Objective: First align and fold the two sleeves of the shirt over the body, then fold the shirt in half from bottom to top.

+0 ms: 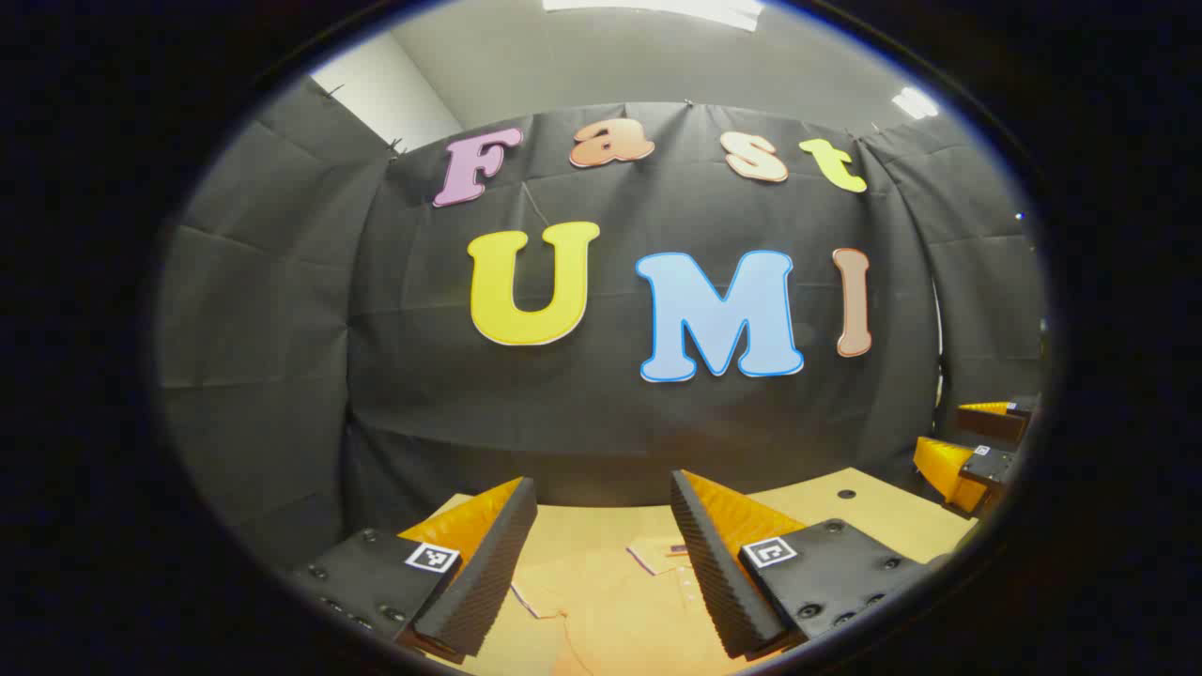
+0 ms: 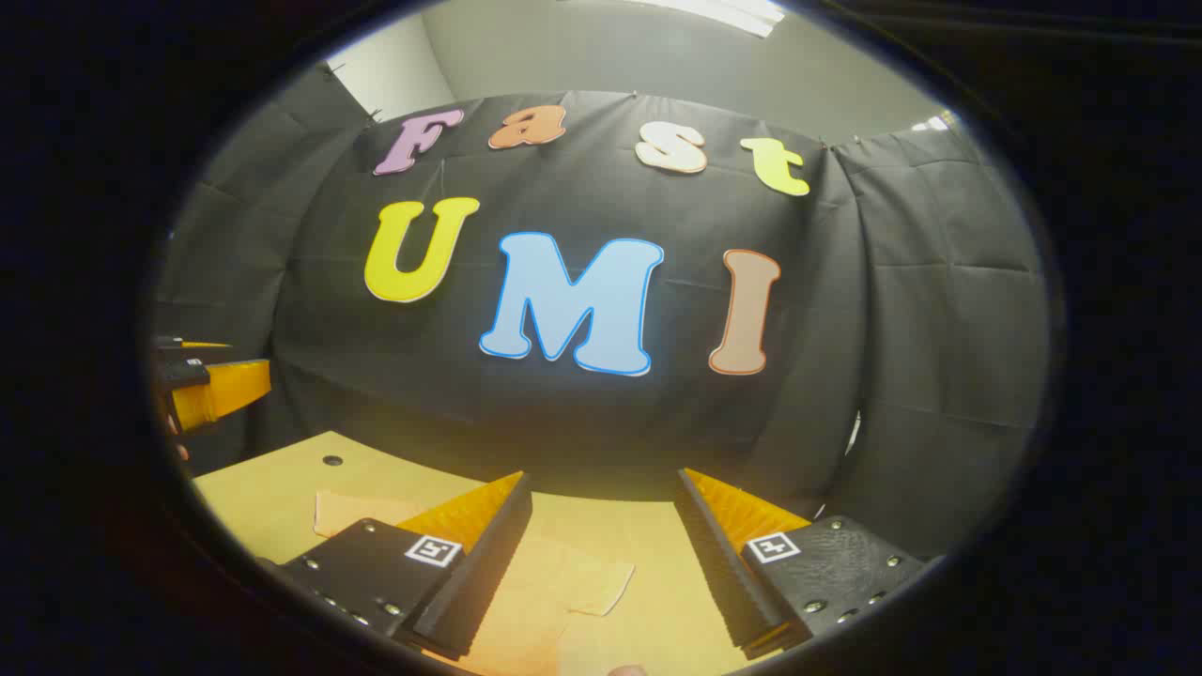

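While both hand-held grippers, left [image 1: 601, 563] and right [image 2: 606, 563], hover agape, one pale orange shirt [image 1: 620, 610] lies flat on the desk [image 1: 883, 512].

The shirt [image 1: 610, 601] is cut off at the bottom edge, its lower body and sleeves unseen.

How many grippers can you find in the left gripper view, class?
2. The left gripper is at the bottom, its fingers spread open above the shirt on the table. The right gripper sits at the right edge, partly cut off.
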`<state>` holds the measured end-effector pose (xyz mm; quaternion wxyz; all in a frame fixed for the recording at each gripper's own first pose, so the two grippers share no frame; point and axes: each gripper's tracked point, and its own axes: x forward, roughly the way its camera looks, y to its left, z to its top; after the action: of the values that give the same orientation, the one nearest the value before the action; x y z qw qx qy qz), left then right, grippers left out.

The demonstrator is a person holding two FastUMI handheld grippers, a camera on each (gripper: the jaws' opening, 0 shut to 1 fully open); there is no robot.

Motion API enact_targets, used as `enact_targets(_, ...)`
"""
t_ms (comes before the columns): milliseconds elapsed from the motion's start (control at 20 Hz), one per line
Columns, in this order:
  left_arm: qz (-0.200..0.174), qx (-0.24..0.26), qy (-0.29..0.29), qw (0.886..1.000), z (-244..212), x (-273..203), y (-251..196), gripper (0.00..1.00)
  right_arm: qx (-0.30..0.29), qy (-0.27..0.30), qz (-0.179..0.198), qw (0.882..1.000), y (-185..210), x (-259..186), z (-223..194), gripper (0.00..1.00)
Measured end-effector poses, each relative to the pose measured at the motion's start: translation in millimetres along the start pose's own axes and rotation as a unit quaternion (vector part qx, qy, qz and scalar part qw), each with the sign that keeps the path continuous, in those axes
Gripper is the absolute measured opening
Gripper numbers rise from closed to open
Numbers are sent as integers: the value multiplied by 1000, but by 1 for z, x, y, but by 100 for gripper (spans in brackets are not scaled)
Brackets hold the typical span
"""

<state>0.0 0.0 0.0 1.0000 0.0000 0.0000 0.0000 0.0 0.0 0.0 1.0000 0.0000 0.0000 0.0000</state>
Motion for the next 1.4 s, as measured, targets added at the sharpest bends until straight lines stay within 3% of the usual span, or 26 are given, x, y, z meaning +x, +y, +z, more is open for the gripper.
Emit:
enact_targets(1050,22,-16,8,1000,-7,-7,12,94,2,10,7,1000,0,3,-7,95)
enact_targets(1400,23,-22,18,999,-15,4,7,94,7,18,3,1000,-3,27,-21,95)
